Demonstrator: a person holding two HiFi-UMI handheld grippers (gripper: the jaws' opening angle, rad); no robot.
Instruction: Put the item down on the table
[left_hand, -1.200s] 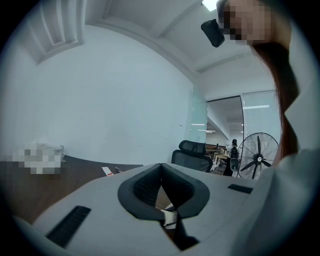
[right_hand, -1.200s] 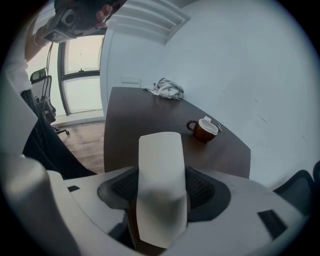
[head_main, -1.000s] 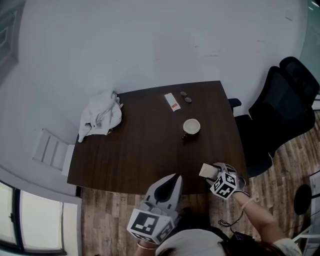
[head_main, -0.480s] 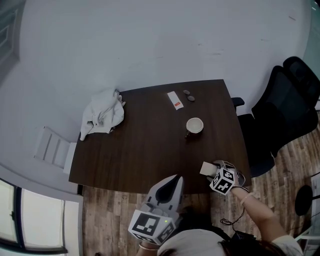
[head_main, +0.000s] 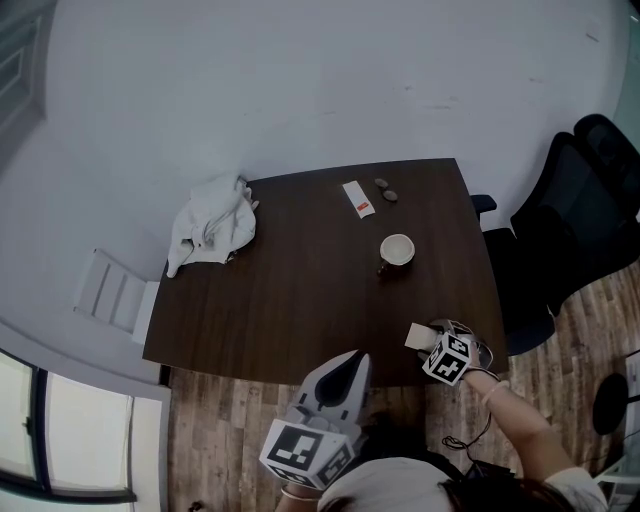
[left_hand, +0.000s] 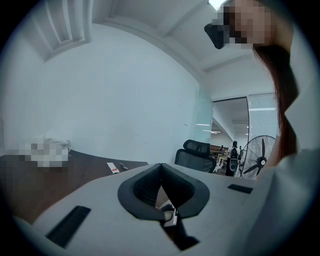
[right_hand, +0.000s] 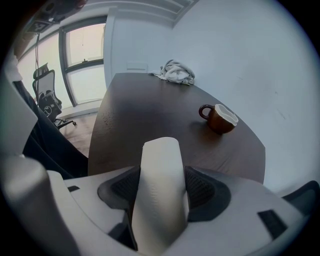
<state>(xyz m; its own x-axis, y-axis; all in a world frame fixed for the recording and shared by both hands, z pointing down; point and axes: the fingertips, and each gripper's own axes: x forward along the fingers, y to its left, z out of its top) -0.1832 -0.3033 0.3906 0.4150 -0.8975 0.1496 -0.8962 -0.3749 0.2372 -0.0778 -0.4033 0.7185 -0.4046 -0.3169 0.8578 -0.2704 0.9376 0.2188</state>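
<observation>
The white paper roll (right_hand: 159, 180) is clamped between the right gripper's (head_main: 427, 340) jaws at the near right corner of the dark tabletop (head_main: 300, 300), with a brown cup (head_main: 397, 250) farther in. The left gripper (head_main: 349, 362) hangs off the near edge, its jaws pressed together on nothing.

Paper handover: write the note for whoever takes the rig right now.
Right gripper: shut on the paper, held over the near right corner of the table.
Left gripper: shut, empty, off the table's near edge.
Cup stands beyond the paper; cloth lies at the far left corner.
Done: paper is at the table, not yet released; contact with the top cannot be told.
Left: probably lower it onto bare wood short of the cup, open the right jaws, back off.
</observation>
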